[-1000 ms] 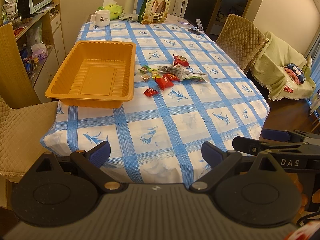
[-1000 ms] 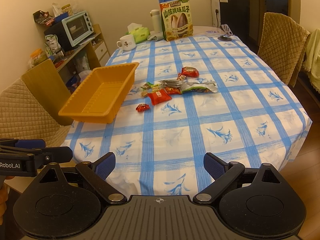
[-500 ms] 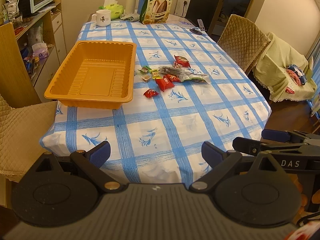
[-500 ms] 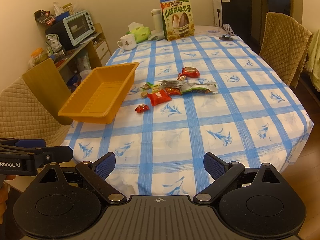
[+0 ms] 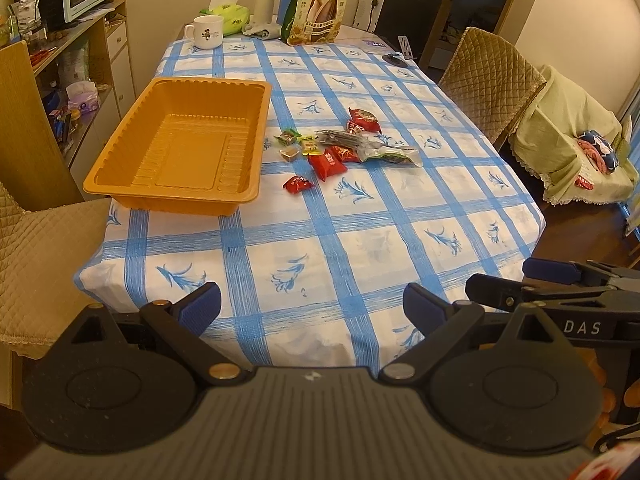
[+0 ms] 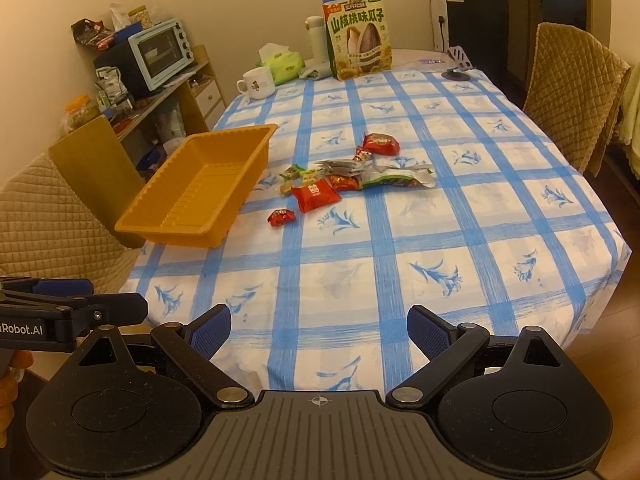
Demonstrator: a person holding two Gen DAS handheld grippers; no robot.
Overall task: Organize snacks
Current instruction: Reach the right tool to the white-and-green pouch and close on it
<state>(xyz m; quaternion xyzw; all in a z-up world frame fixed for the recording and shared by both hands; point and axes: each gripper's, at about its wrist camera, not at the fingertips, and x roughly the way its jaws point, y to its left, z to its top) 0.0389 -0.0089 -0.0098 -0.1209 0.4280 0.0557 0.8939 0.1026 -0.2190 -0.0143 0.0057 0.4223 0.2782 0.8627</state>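
Blue-checked tablecloth (image 5: pixel 352 240) covers the dining table ahead of me, and against a second ago it sits slightly lower in both views, the far end showing more. My left gripper (image 5: pixel 312 304) hangs over the near table edge, fingers spread wide and holding nothing; my right gripper (image 6: pixel 319 328) does the same. The orange tray (image 5: pixel 182 148) stands empty, and the snacks (image 5: pixel 344 150) lie scattered just right of it, a small red candy (image 5: pixel 297 184) nearest its corner. Only the right view shows the toaster oven (image 6: pixel 160 53) whole; only the left view shows the draped sofa (image 5: pixel 572 140) beyond the quilted chair (image 5: pixel 486 80).
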